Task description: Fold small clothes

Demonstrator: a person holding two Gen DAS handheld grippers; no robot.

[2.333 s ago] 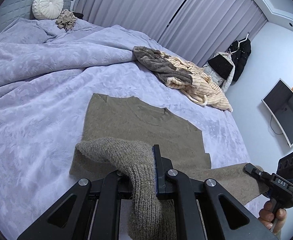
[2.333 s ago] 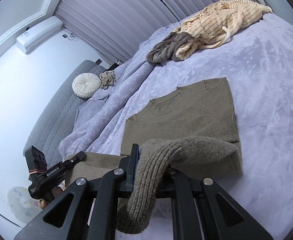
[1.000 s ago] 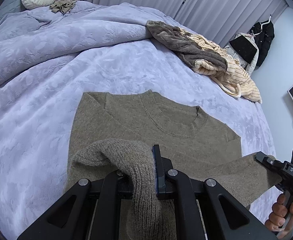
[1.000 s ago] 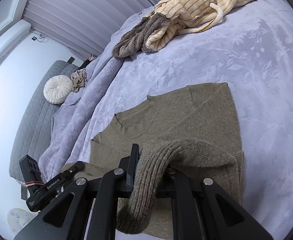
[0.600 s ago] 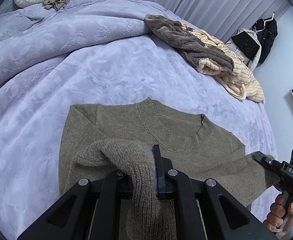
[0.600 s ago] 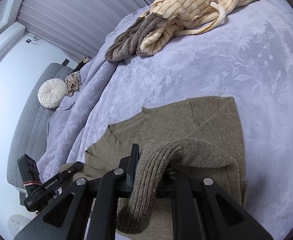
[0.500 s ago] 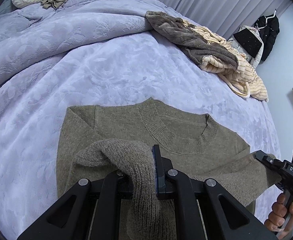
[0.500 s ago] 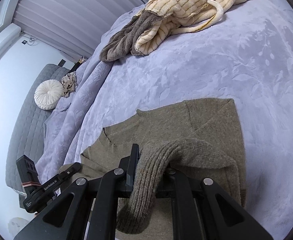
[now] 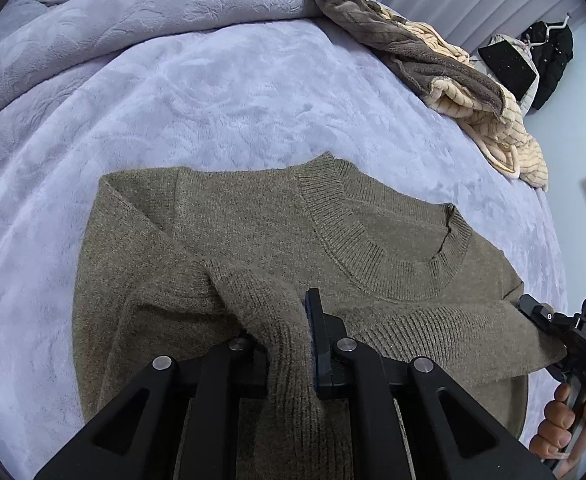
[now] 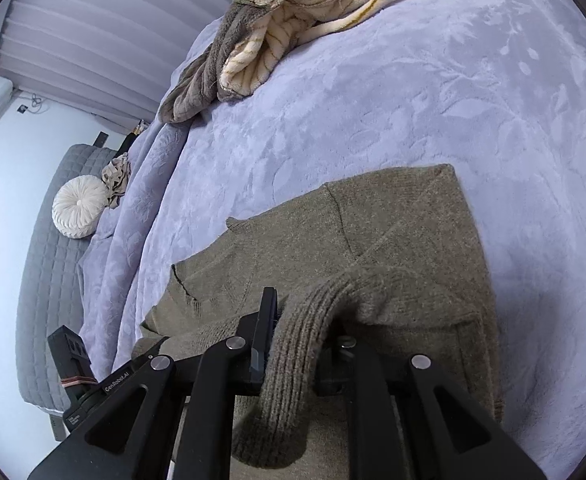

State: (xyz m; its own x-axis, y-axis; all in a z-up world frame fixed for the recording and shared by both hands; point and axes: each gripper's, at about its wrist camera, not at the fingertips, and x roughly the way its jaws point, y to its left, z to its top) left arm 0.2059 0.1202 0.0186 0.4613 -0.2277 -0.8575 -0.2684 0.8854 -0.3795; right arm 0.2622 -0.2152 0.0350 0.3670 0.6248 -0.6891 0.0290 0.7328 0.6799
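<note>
Sweater: soft, limp knit; pinch the hem. Left hand-held gripper clamps it; right hand-held gripper jaws opening, hem between.

An olive-brown knit sweater with a ribbed collar fills the lower centre of both views, lying on a pale lavender bedspread embossed with a leaf pattern. At the upper right of the left view lies a cream garment with thin tan stripes, under a grey-brown one. Both hand-held grippers are black. A white round pleated cushion sits at the left of the right view against a grey quilted headboard. The curtains are pale lilac-grey.
</note>
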